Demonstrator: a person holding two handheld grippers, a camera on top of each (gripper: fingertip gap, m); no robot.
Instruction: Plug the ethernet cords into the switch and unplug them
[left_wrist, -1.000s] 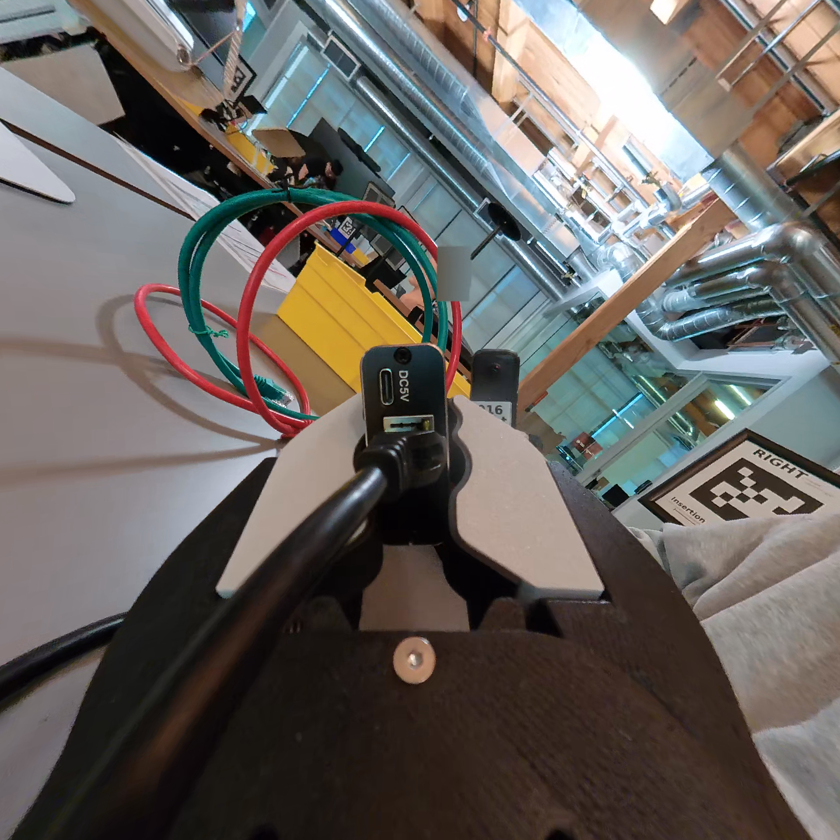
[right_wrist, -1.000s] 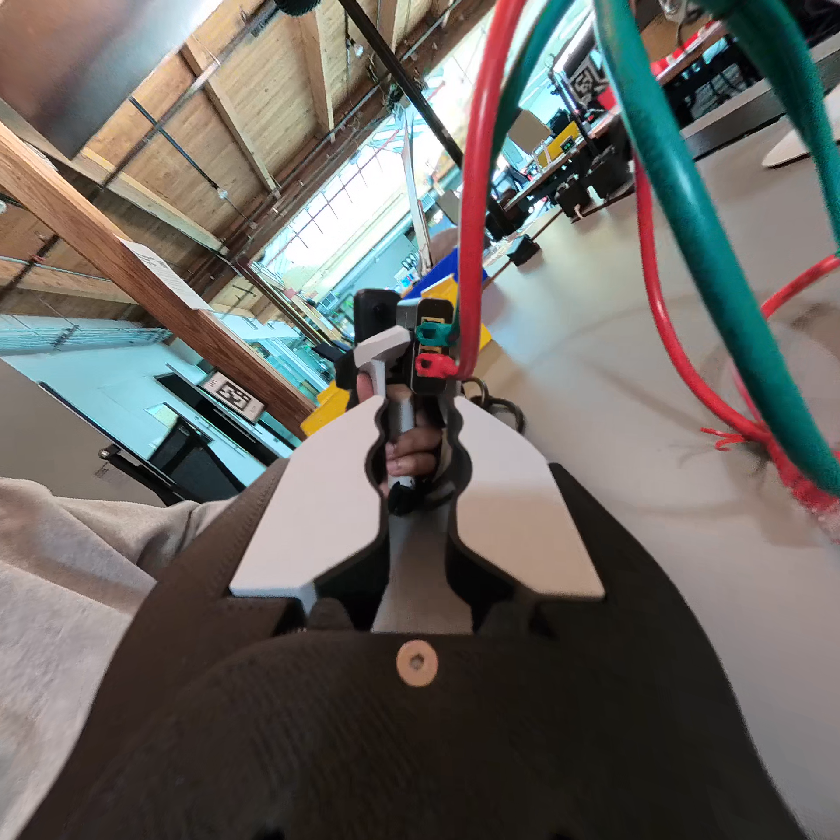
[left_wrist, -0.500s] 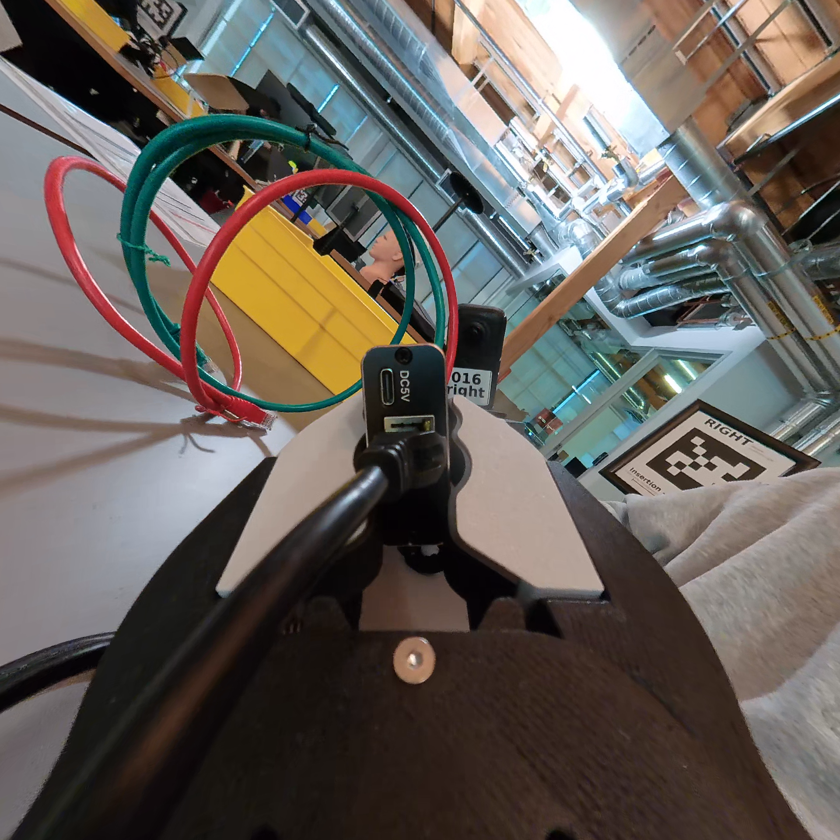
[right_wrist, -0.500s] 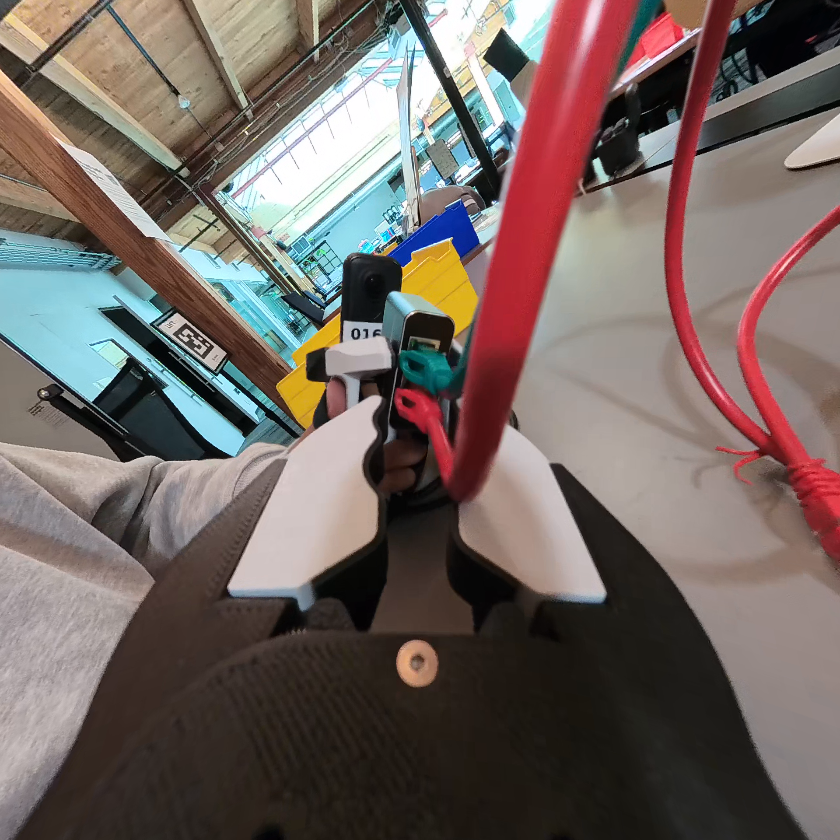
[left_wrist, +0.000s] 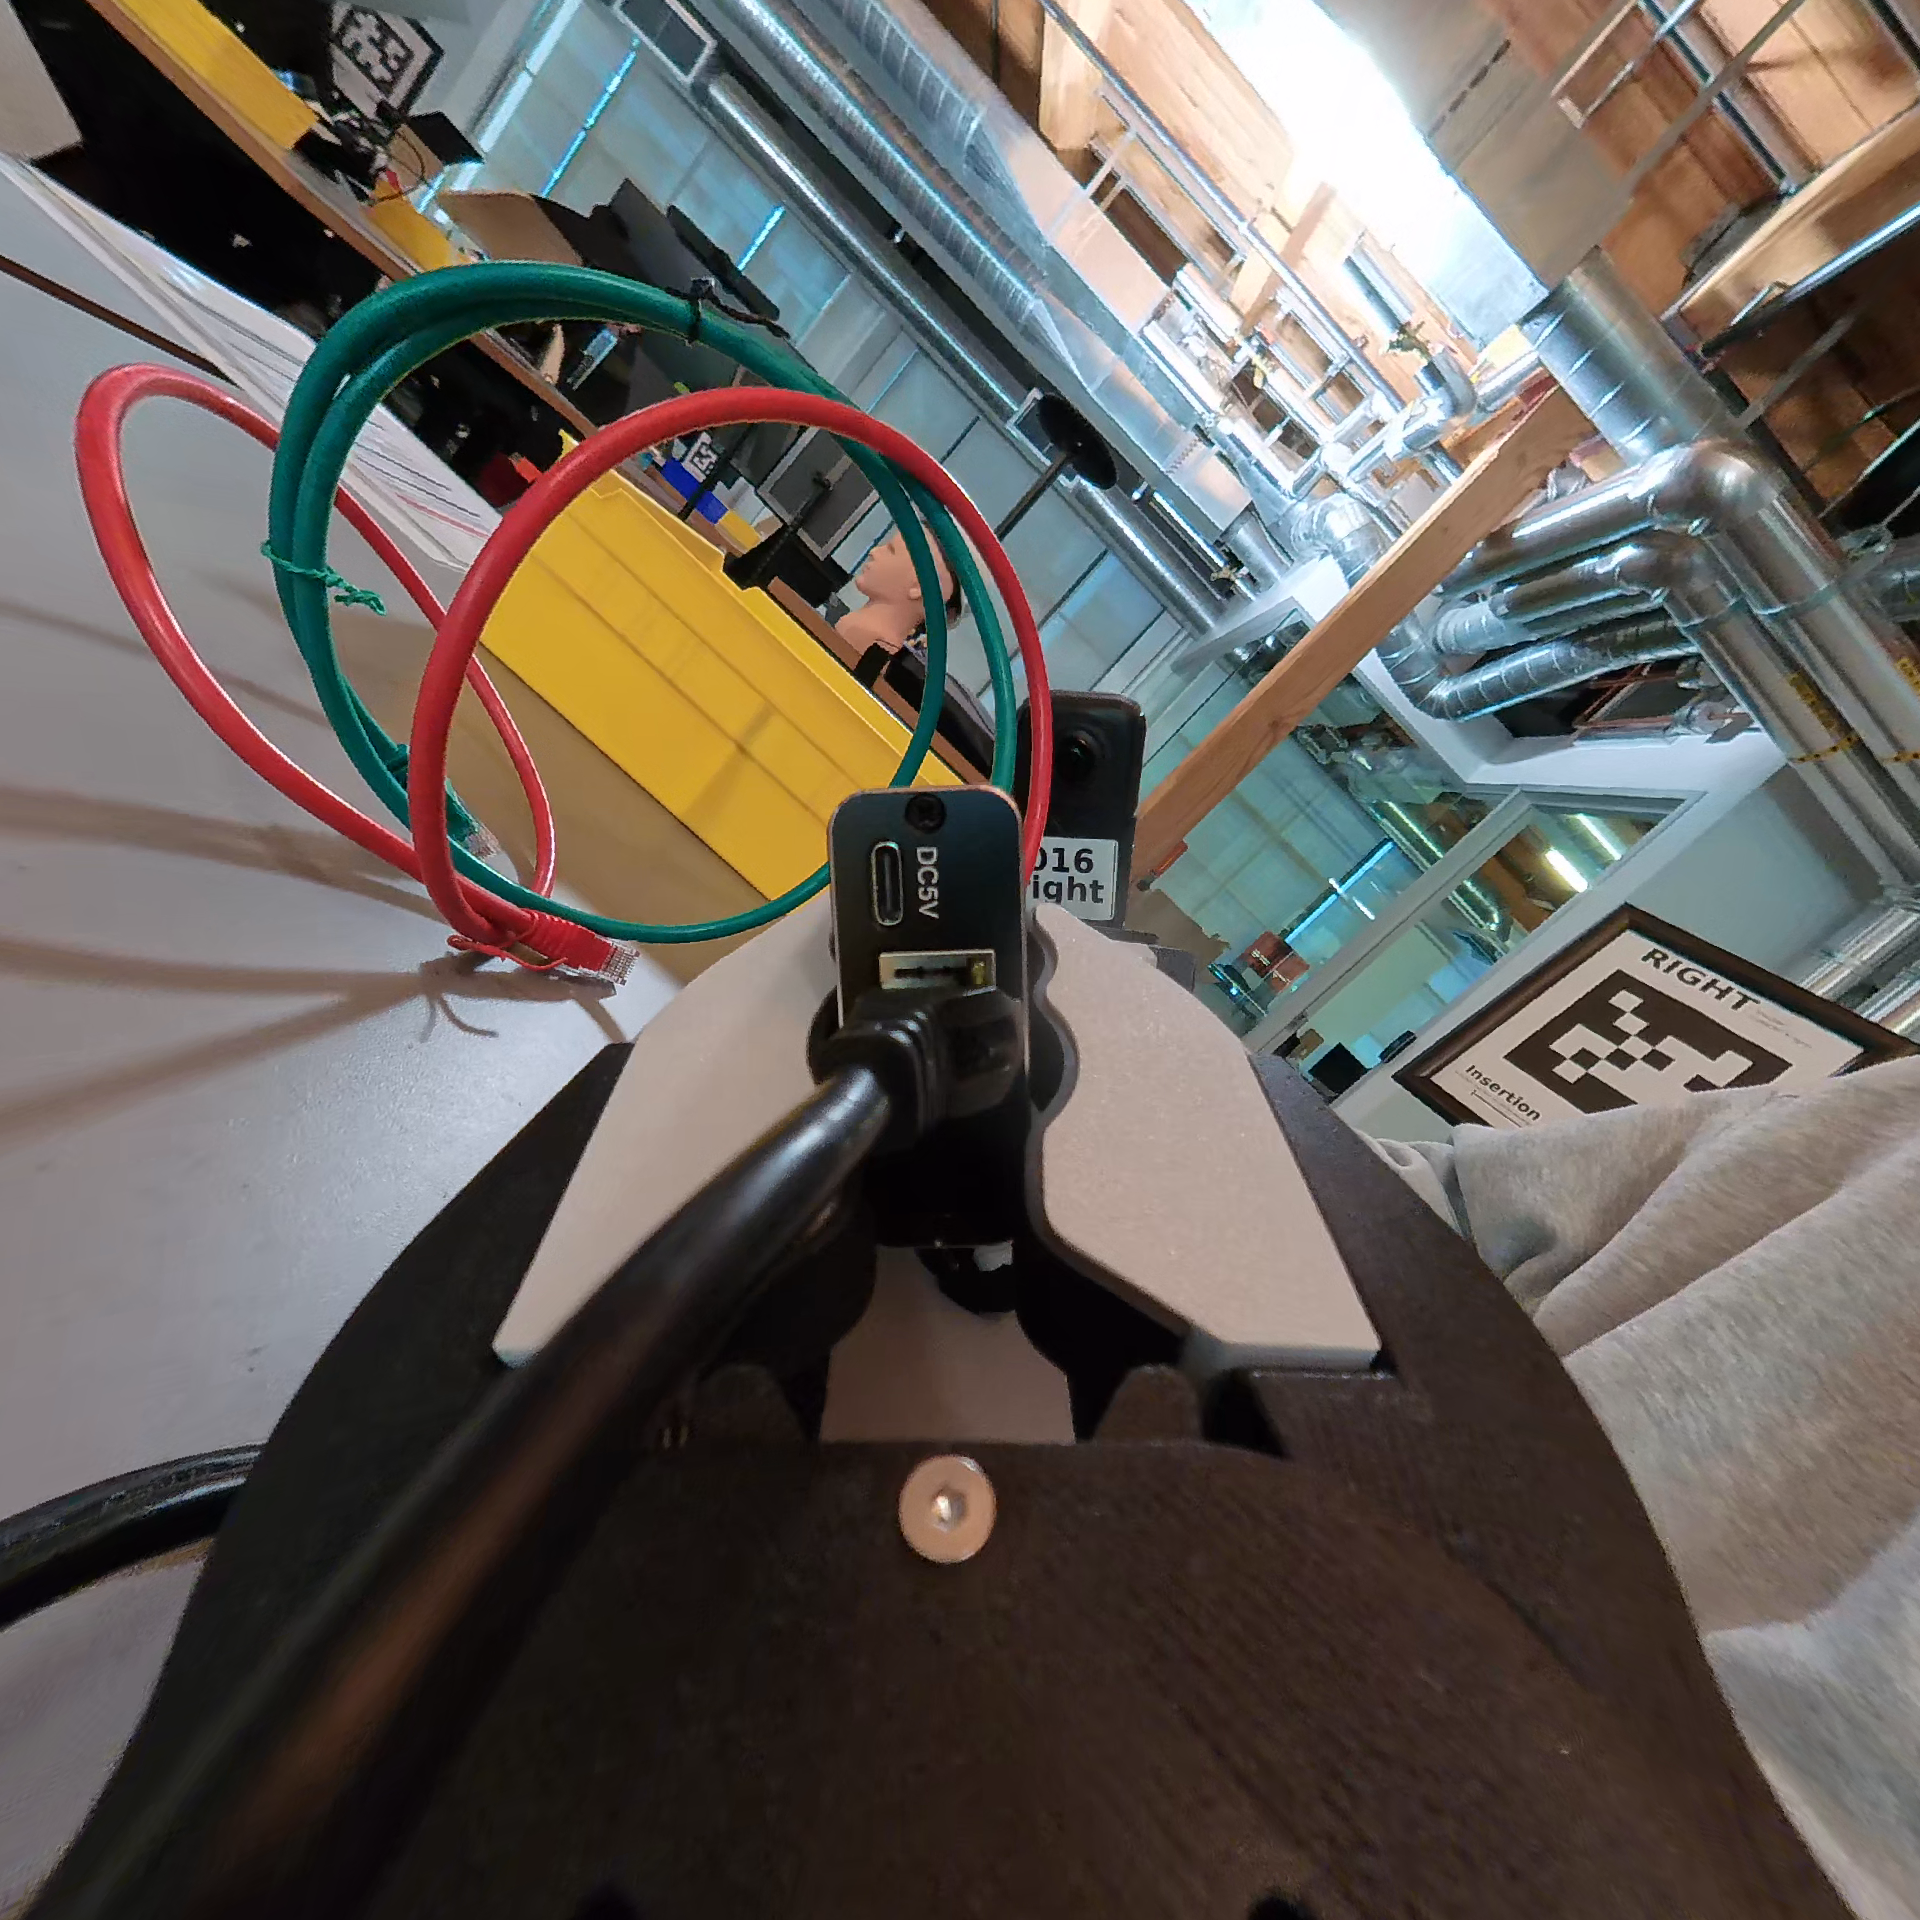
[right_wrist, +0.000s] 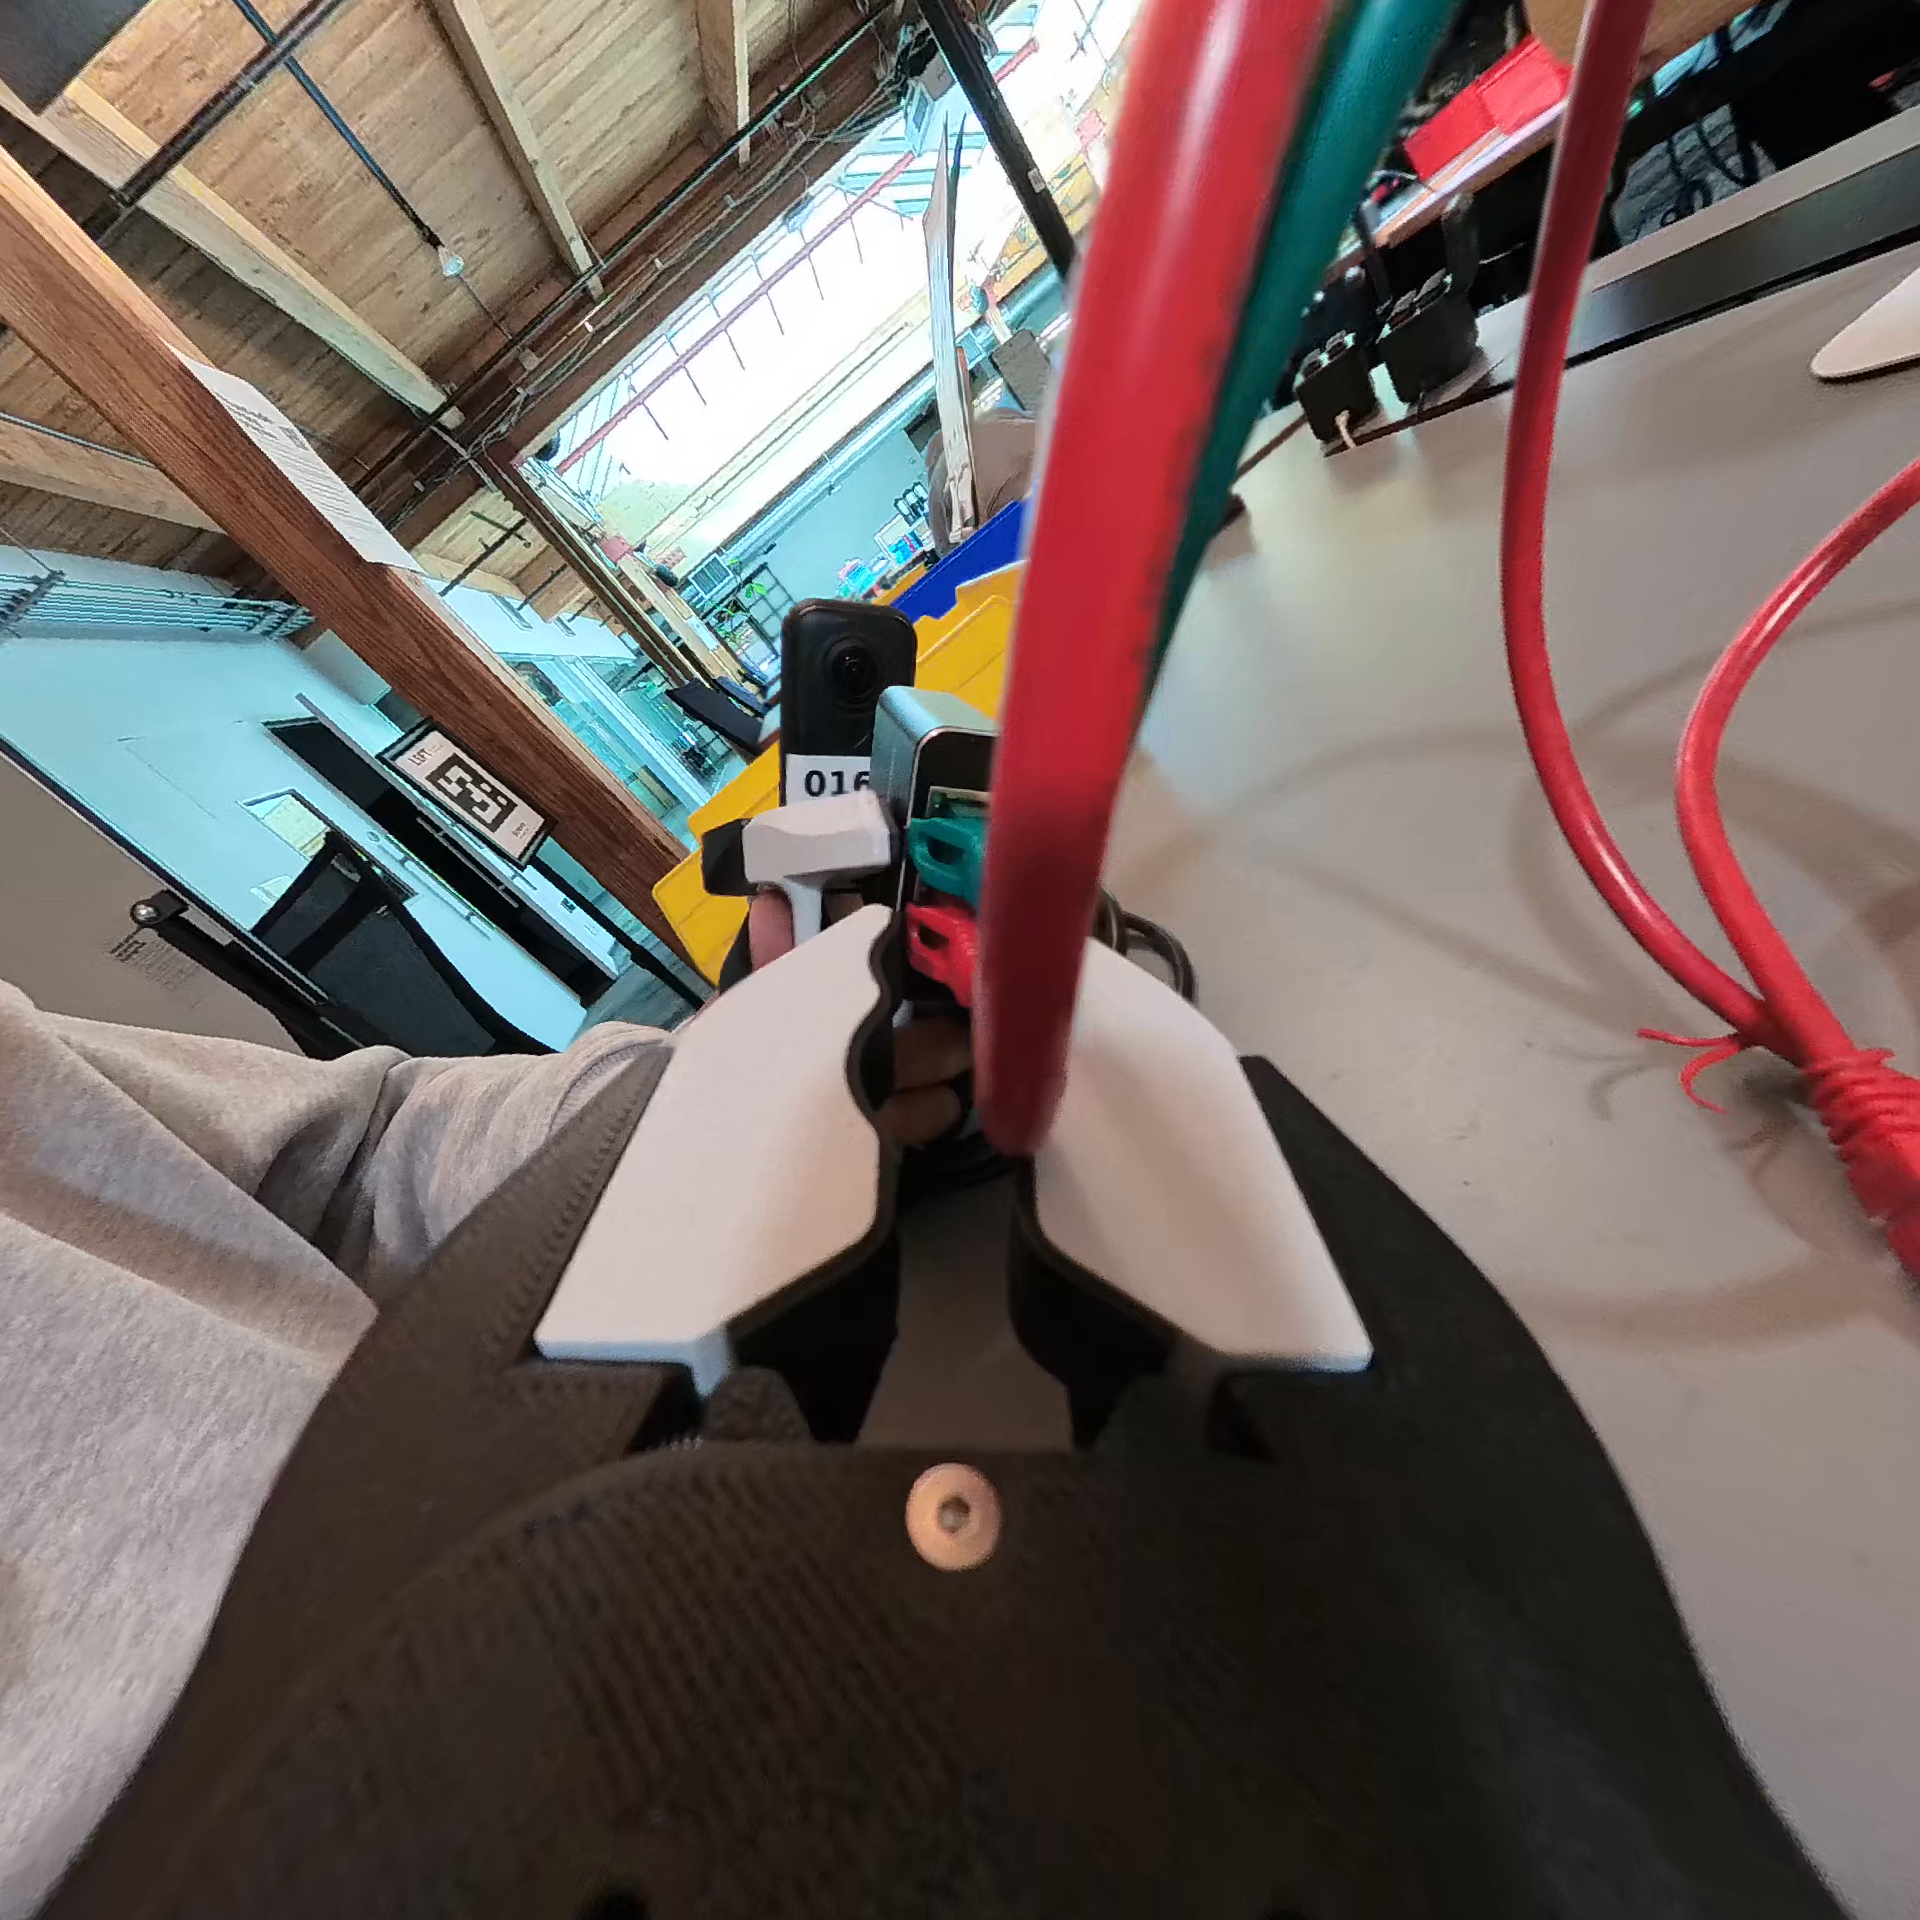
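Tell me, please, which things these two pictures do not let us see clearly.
- Left wrist view: the switch port face is turned away; its own body hides the plugs.
- Right wrist view: the blurred red cord crosses the switch, covering most ports.
- Right wrist view: whether the right gripper pinches the red cord; the cord hides the gap.
- Right wrist view: the red cord's free plug is cut off by the right edge.

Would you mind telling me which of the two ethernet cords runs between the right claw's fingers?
The red cord: it passes down between the right claw fingers, while the green cord runs behind it.
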